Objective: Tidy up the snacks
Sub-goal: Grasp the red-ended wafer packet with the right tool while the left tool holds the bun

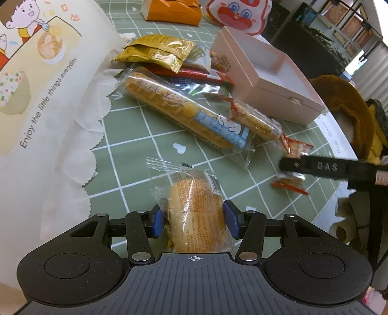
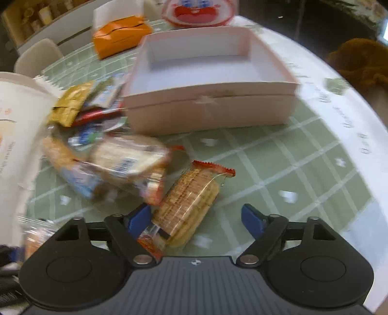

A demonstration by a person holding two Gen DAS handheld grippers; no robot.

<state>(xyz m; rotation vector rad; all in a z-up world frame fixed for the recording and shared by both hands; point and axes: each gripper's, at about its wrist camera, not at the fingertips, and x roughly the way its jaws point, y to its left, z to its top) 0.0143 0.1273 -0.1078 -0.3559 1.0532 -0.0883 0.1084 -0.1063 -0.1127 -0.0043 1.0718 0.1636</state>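
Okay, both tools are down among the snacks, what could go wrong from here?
1. The left tool is shut on a soft wrapped bun; squeezing harder may flatten it.
2. The right tool is open, with the cracker pack lying against its left finger only; closing may push it aside or catch just the wrapper.
3. The pink box sits behind the snack pile, so a low carry might scatter it.

Green checked tablecloth [image 1: 150, 135] — snack pile [image 1: 184, 106], pink box [image 1: 266, 80], orange box [image 1: 174, 11].

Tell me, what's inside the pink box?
The pink box looks empty: the right wrist view shows only its bare pale floor and inner walls. The strip of floor just behind the near wall is hidden, so something flat there can't be ruled out.
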